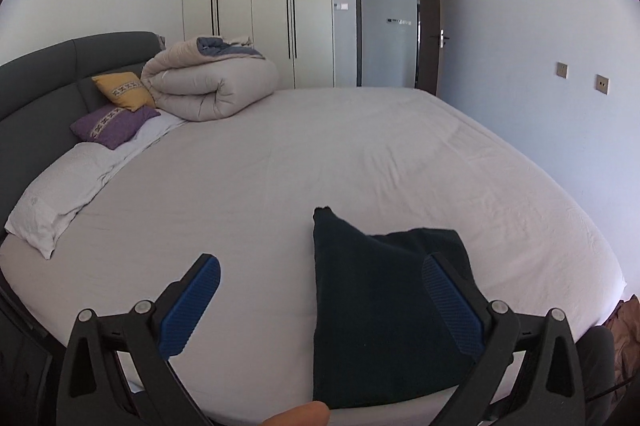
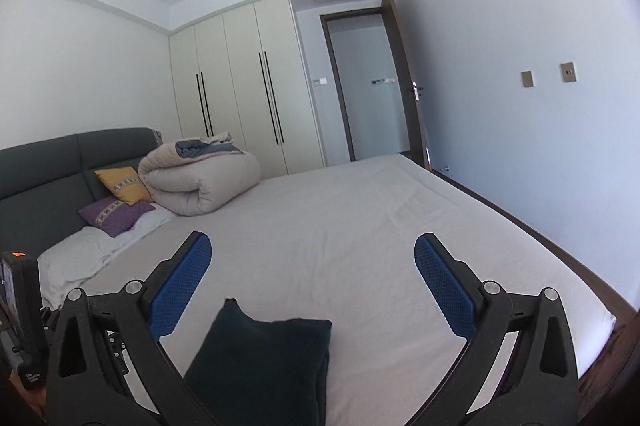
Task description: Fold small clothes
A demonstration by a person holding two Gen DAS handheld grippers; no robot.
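Dark folded cloth (image 1: 384, 318) lies flat on bed (image 1: 360, 153) near its front edge, long axis running away from both hand-held grippers. Left hand-held gripper (image 1: 320, 278) is nearer, above it; right hand-held gripper (image 2: 312, 258) higher. Both wide open, empty.

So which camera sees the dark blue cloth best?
The left wrist view. There the dark blue cloth fills much of the lower picture, lying folded on the bed. The right wrist view shows the cloth smaller, low down, partly cut off by the gripper frame.
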